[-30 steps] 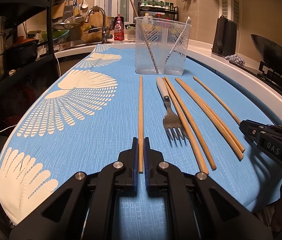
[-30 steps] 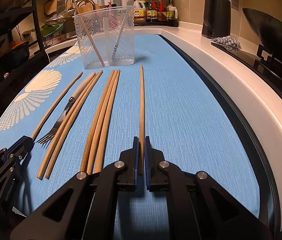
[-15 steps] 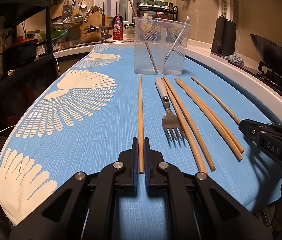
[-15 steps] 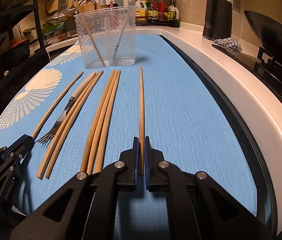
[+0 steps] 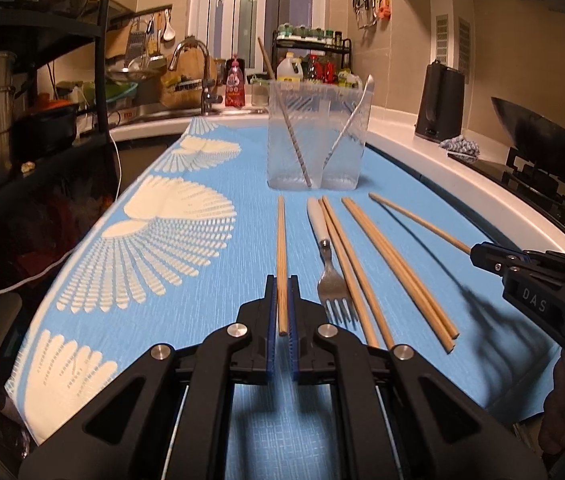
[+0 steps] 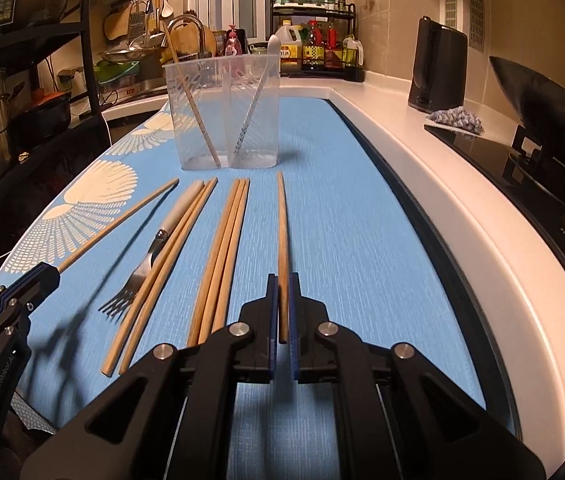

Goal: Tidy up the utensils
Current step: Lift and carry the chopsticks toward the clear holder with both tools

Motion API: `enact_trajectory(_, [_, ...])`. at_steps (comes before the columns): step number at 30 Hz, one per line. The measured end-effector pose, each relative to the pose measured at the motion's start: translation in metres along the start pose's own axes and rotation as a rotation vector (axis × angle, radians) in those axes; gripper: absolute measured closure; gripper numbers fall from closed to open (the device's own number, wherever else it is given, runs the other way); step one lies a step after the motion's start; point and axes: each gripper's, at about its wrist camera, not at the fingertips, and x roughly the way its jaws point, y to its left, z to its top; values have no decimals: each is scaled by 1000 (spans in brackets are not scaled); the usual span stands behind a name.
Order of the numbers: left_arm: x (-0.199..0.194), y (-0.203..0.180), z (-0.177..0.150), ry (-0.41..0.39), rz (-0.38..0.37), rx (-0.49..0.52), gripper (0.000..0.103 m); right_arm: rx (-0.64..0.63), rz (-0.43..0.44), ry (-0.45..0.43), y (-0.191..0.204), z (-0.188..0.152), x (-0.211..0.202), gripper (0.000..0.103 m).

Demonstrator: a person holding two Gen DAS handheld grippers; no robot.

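Pickup step: left gripper [image 5: 281, 304] and right gripper [image 6: 281, 308] each clamp one chopstick [image 5: 281, 240]. Next: carry to the holder [image 5: 318, 136] at 12 o'clock.

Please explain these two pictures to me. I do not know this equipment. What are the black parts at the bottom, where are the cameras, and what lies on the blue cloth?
A person holds two hand-held grippers; no robot arm. Each picture comes from a camera on one tool, looking along its fingers. The left tool is shut on one chopstick; the right tool is shut on another chopstick. On the blue cloth lie a fork and more loose chopsticks. Behind them stands a clear container already holding two utensils.
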Motion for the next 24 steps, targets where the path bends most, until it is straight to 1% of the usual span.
enact_trajectory(5, [-9,-2,10,-37,-6,11,98,-4,-5,-26,-2,9,-9,98])
enact_trajectory(7, [-12,-2,14,-52,-5,20,98,-11,-9,-45,-2,14,-15,98])
enact_trajectory(14, [-20,3,36,-83,-12,3,98,-45,-14,-120,-1,37,-39,98])
enact_trajectory(19, [-30,10,63,-122,-16,8,98,-66,-2,-166,-1,60,-54,98])
enact_trajectory(22, [-35,14,80,-153,-3,16,98,-79,8,-186,-1,75,-60,98])
enact_trajectory(24, [-34,17,92,-154,-14,21,98,-79,18,-191,-2,84,-62,98])
